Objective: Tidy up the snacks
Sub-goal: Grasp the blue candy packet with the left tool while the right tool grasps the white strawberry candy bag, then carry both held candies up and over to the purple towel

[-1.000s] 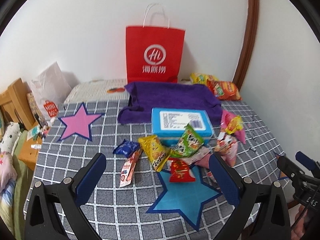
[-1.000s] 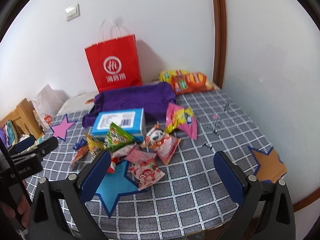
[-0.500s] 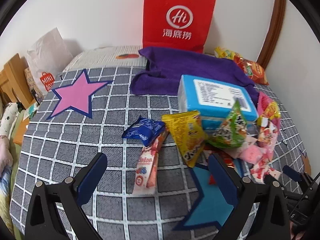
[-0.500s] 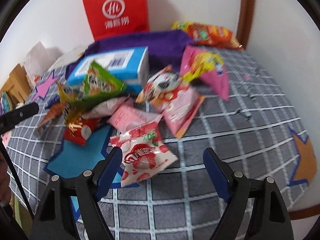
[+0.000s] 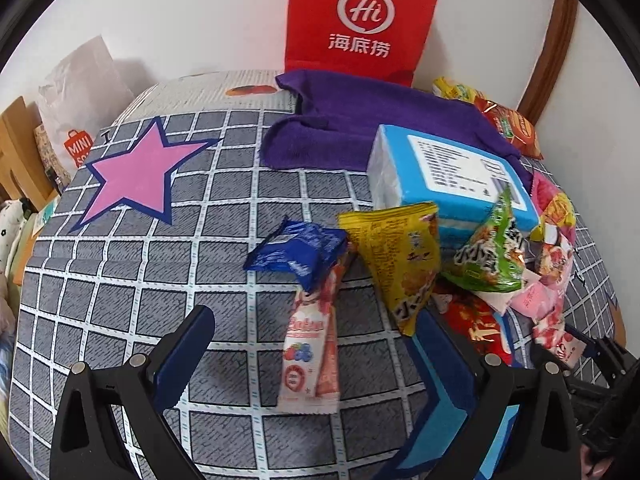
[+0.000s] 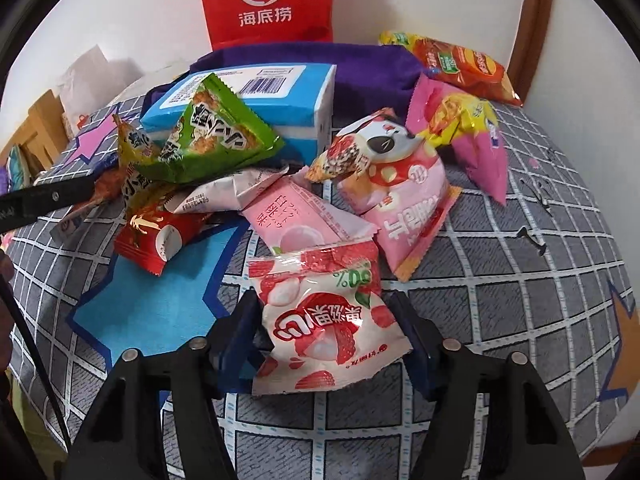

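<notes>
A pile of snack packets lies on the checked cloth in front of a blue box (image 5: 452, 176). My left gripper (image 5: 316, 342) is open, its jaws on either side of a long pink-and-white berry packet (image 5: 310, 344); a blue packet (image 5: 298, 254) and a yellow packet (image 5: 400, 264) lie just beyond it. My right gripper (image 6: 326, 324) has its jaws close against both sides of a white-and-red lychee packet (image 6: 326, 320). Pink packets (image 6: 400, 200), a green packet (image 6: 212, 136) and a red packet (image 6: 152, 236) lie behind it.
A red paper bag (image 5: 360, 20) stands at the wall behind a purple cloth (image 5: 360, 128). Orange crisp bags (image 6: 464, 68) lie at the back right. A pink star (image 5: 136, 172), a blue star (image 6: 160, 300) and an orange star (image 6: 624, 344) mark the cloth.
Both grippers came down and forward toward the pile. The right jaws narrowed from wide open to close around the lychee packet. The left jaws stayed open and now straddle the berry packet.
</notes>
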Demonstrator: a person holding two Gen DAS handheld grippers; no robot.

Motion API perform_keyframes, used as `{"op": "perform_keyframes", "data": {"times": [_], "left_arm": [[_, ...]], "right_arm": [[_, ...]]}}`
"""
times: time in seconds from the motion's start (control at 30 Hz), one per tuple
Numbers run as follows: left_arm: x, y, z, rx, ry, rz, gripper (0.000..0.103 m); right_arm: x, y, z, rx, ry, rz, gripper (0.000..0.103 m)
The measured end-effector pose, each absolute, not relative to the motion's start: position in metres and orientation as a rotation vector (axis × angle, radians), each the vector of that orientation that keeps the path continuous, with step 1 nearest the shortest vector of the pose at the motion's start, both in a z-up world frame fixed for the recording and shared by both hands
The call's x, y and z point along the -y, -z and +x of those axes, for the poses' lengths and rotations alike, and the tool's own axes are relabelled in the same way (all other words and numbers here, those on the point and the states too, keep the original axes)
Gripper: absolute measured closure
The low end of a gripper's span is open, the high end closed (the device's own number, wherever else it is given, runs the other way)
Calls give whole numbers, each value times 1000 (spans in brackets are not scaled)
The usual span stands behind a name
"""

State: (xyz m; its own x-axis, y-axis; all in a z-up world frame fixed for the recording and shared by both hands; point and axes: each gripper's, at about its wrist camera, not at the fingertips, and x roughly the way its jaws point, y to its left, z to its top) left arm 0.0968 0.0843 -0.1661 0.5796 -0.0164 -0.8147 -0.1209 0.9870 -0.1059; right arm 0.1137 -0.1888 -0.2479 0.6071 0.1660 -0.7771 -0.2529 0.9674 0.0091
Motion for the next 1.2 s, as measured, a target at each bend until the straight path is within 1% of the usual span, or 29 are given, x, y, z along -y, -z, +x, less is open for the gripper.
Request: {"op": "perform_keyframes", "data": {"times": [0.17,0.27,0.33,0.4,0.57,0.63,0.7,0.73,0.8,0.83,0.87,0.9,0.93,1.07,1.2], "left_arm": [[-95,169,105,-955,-85,-156,5],[-100,173,112,-963,-89,-146,10],[-103,175,118,-969,-95,-147,11],[-107,177,123,-974,-91,-153,16],[-108,182,137,-987,-75,-137,23],[-107,182,140,-989,-59,-133,27],[-105,183,145,-990,-42,-127,35],[-104,183,147,-991,-31,-129,37],[-104,184,150,-994,-1,-143,47],[-104,184,151,-995,10,-152,49],[-105,183,151,-992,19,-162,53],[-104,182,151,-990,27,-169,60],[-106,181,150,-986,36,-177,64],[-112,172,144,-965,47,-195,68],[-119,160,134,-938,46,-201,69]], "right_arm": [[191,232,110,-857,-251,-96,45],[188,220,108,-828,-267,-88,45],[189,213,106,-815,-271,-84,45],[190,207,105,-804,-268,-83,45],[191,200,110,-802,-256,-82,45],[191,198,114,-803,-251,-80,45],[191,196,116,-805,-246,-79,45],[190,195,117,-804,-245,-79,45],[189,194,118,-805,-240,-85,45],[189,193,119,-805,-236,-88,45],[189,193,119,-808,-233,-90,45],[189,192,119,-810,-230,-93,45],[189,191,120,-810,-227,-95,45],[188,185,118,-801,-214,-99,45],[186,176,115,-784,-207,-101,45]]}}
